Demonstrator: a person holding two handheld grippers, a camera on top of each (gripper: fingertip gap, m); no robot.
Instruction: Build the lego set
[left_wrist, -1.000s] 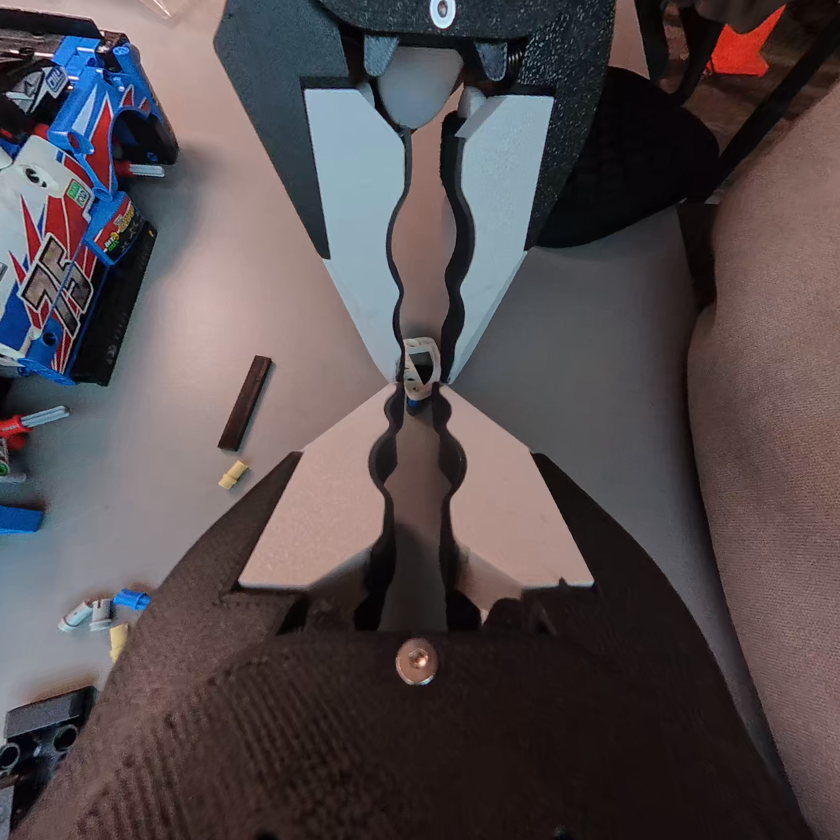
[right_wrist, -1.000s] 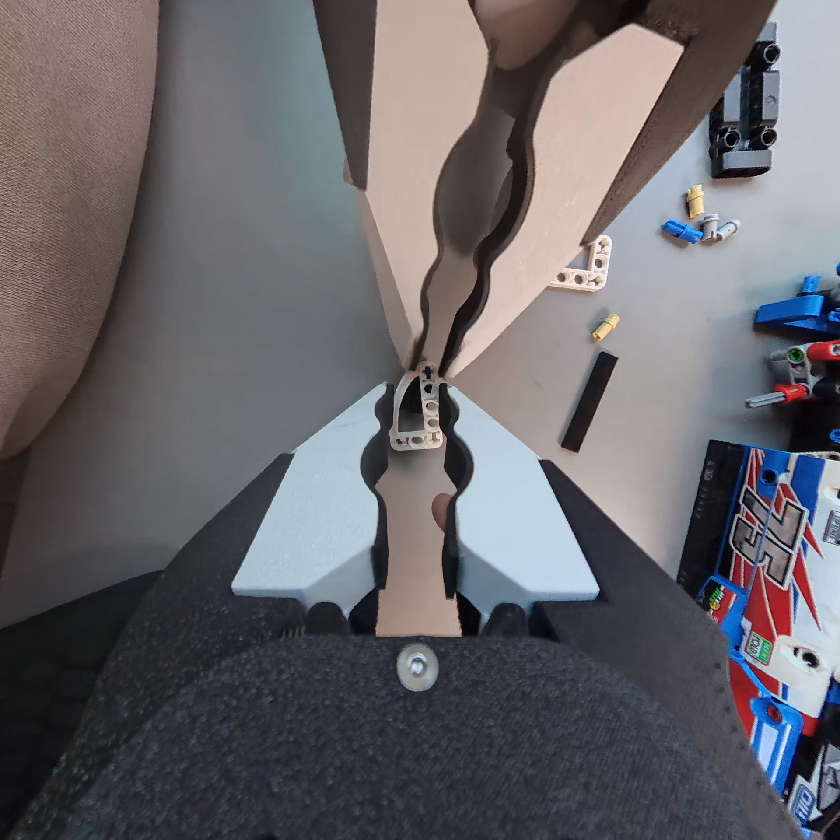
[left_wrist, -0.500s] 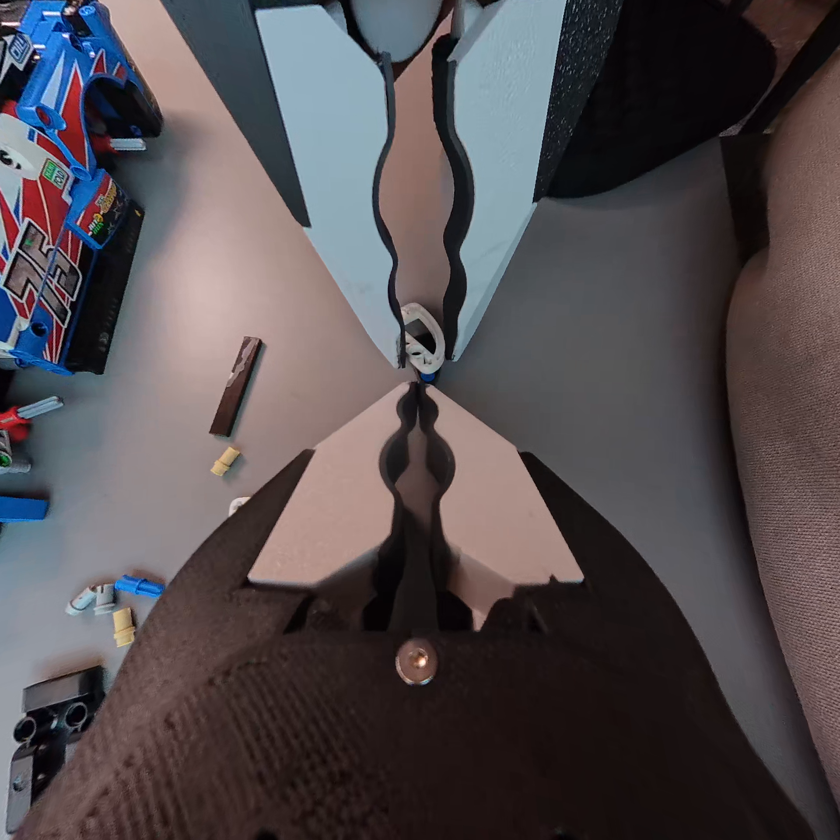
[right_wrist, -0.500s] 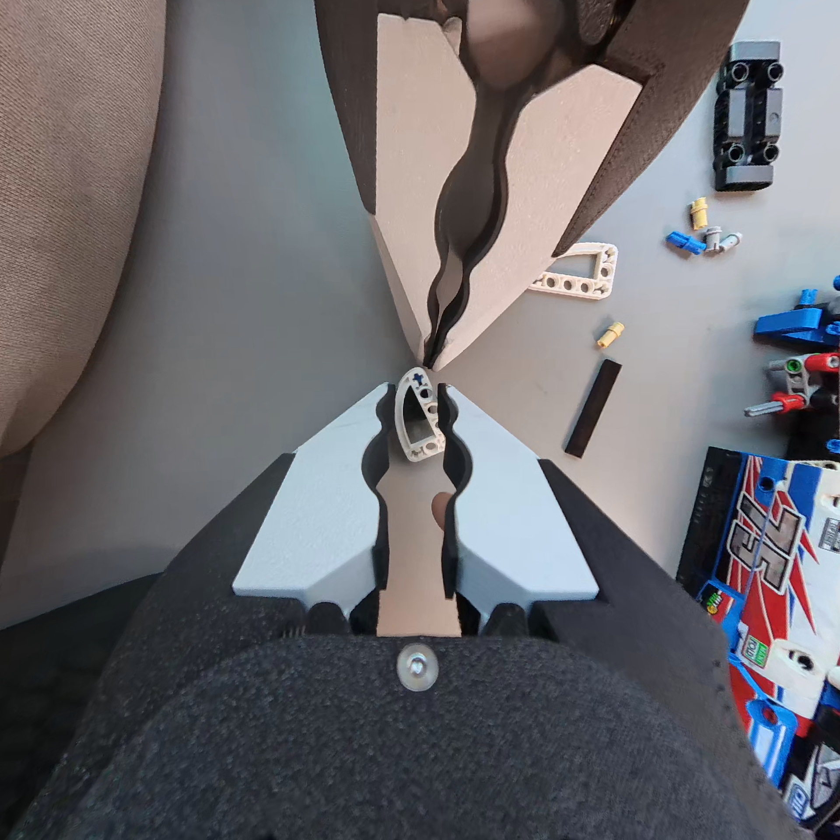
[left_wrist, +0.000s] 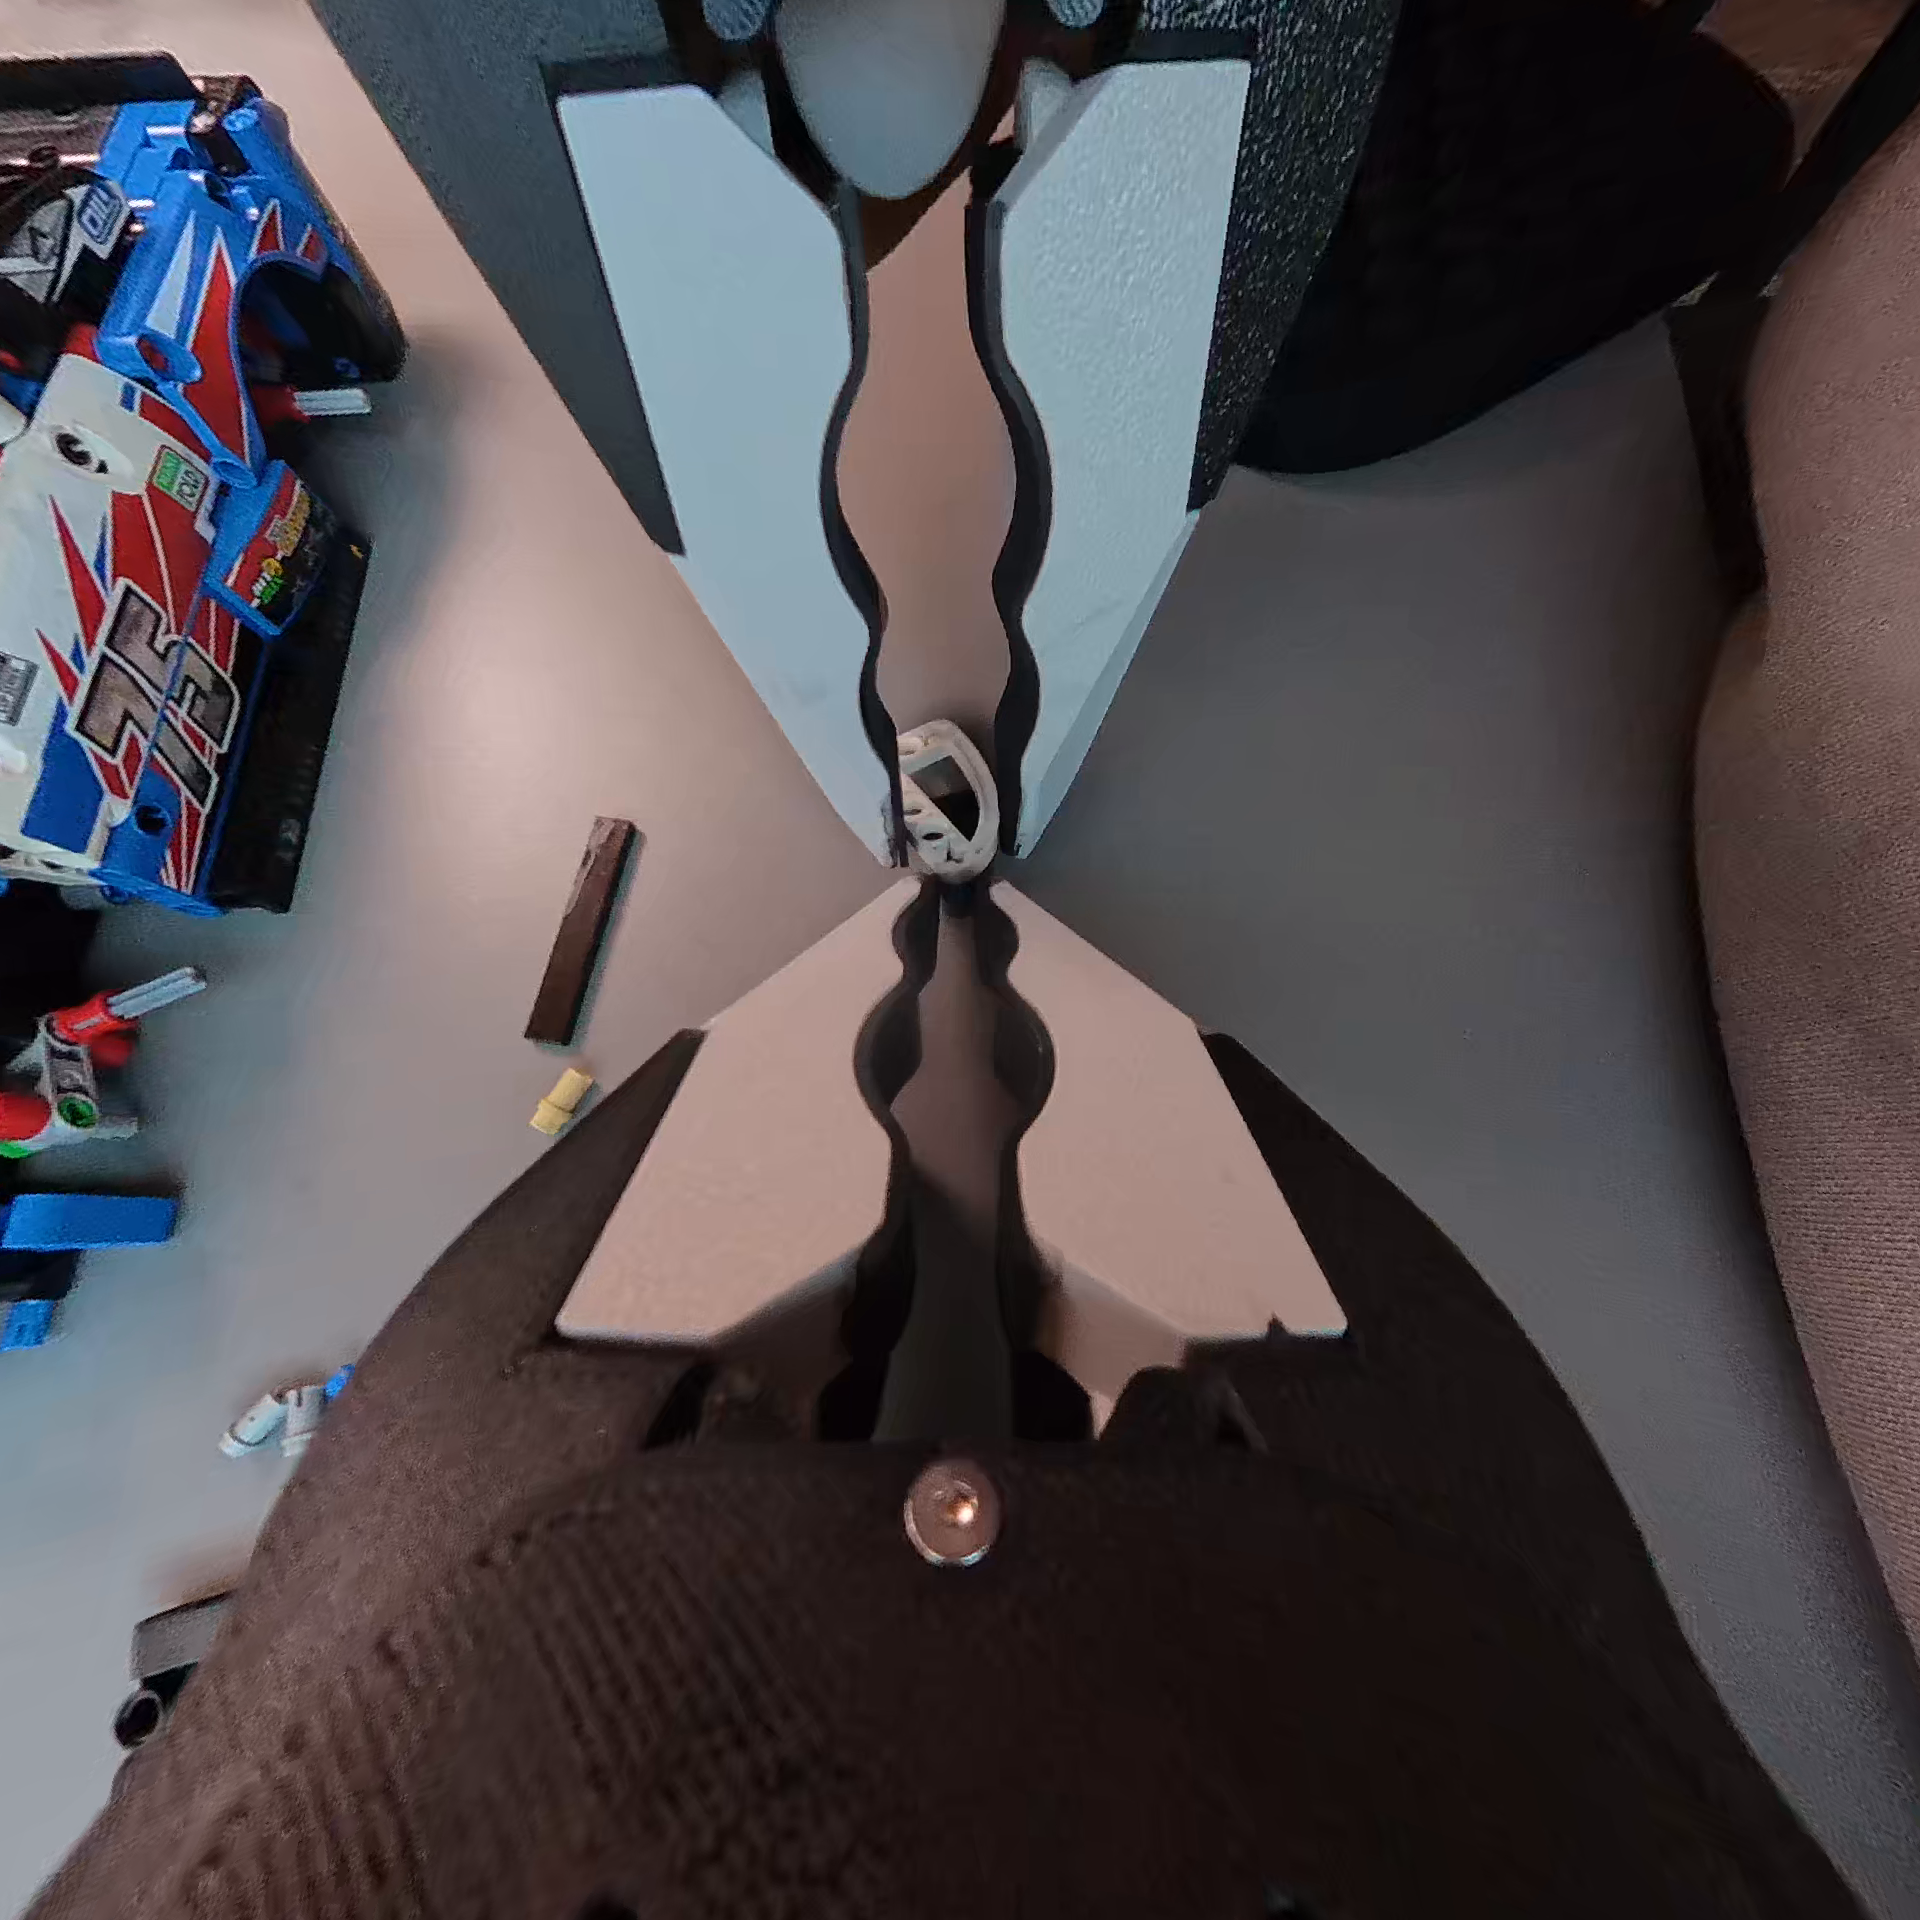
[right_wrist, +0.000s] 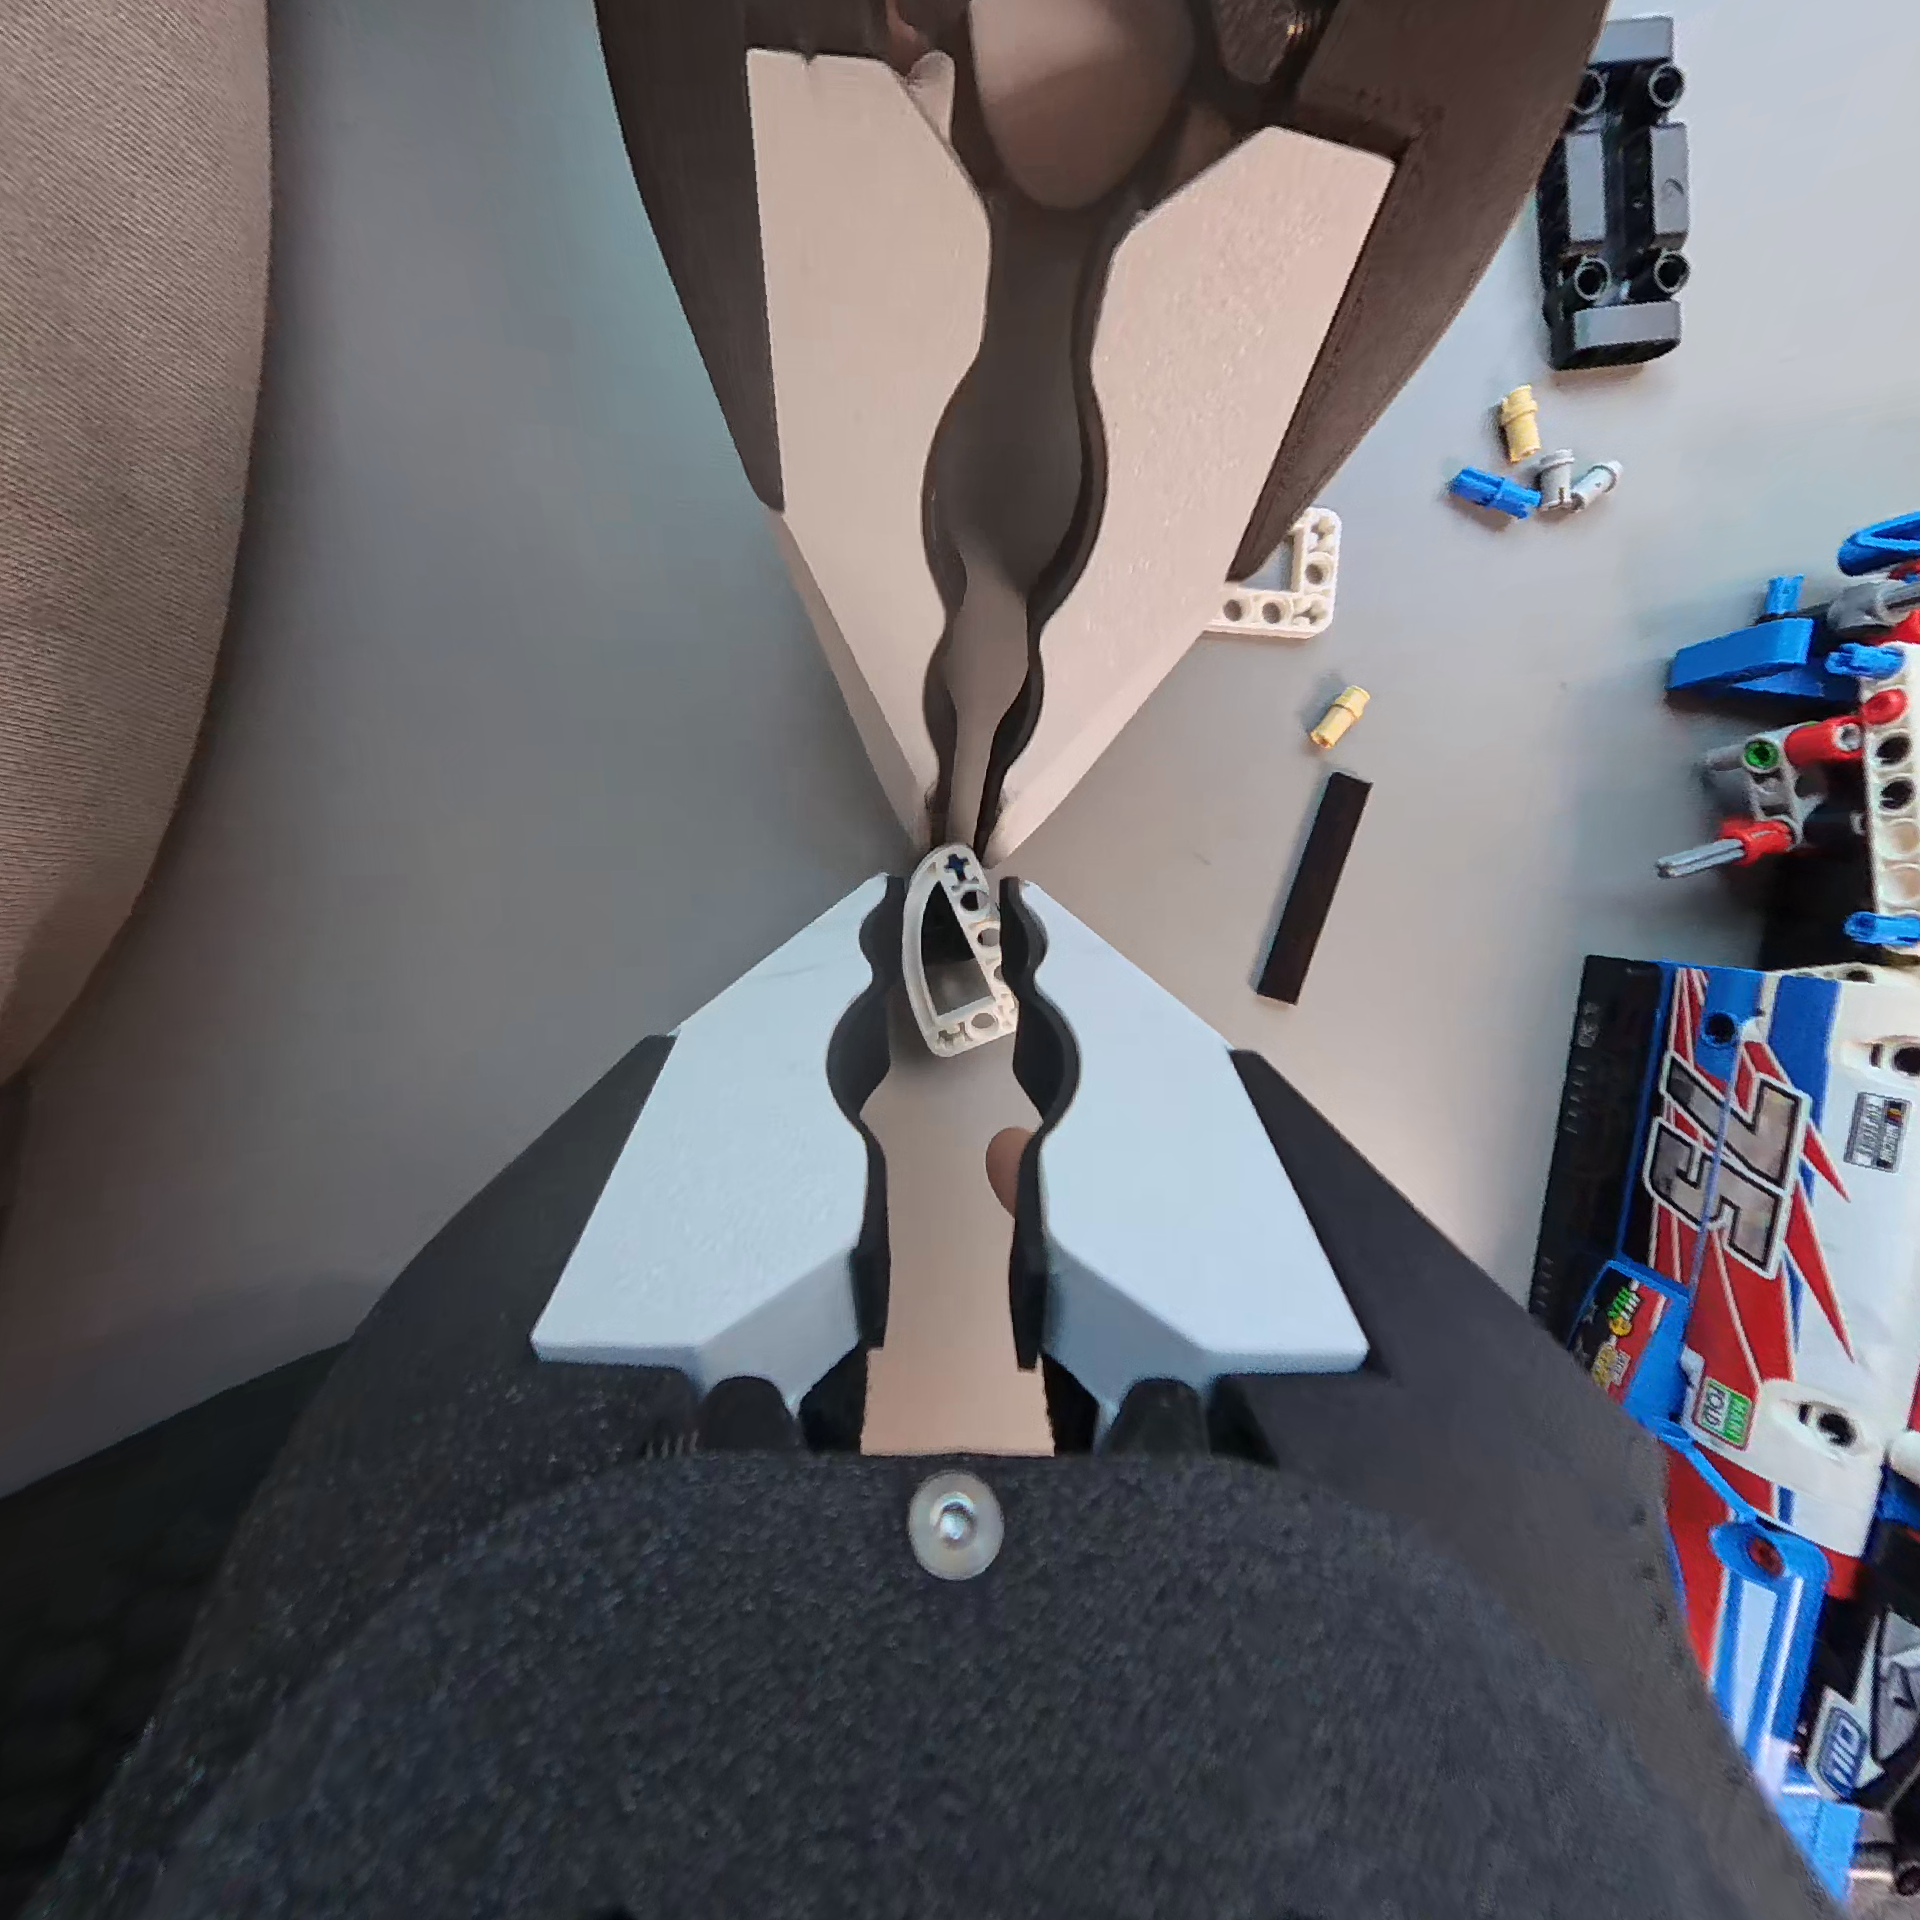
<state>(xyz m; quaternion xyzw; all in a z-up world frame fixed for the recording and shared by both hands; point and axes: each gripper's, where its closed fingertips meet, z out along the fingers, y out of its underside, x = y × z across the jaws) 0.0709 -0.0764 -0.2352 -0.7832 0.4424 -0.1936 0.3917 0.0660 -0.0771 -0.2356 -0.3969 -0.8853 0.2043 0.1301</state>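
My right gripper (right_wrist: 948, 889) is shut on a white curved lego panel with holes (right_wrist: 961, 951), held above the grey table. The panel also shows in the left wrist view (left_wrist: 940, 800), between the right gripper's pale blue fingers (left_wrist: 1101, 468). My left gripper (left_wrist: 951, 891), with tan fingers, meets it tip to tip and is shut on a small dark blue pin (left_wrist: 957, 898). The pin's cross-shaped end sits in the panel's top hole (right_wrist: 956, 860). The left gripper's fingers (right_wrist: 862, 436) come down from the top of the right wrist view.
A blue, white and red lego race car (left_wrist: 125, 582) (right_wrist: 1766, 1195) lies at the table's side. Nearby lie a black flat bar (right_wrist: 1314, 888), a tan pin (right_wrist: 1338, 717), a white L-shaped beam (right_wrist: 1288, 592), blue and grey pins (right_wrist: 1527, 483) and a dark grey block (right_wrist: 1616, 197). Beige fabric (left_wrist: 1849, 831) borders the table. The grippers are tip to tip, or close to it. My right tips are roughly 6 centimeters from the black flat bar (right_wrist: 1314, 888). My left wrist view (left_wrist: 577, 933) looks at it from another angle.
The white panel has tilted in the right gripper. The two grippers have stayed tip to tip and moved slightly against the table.
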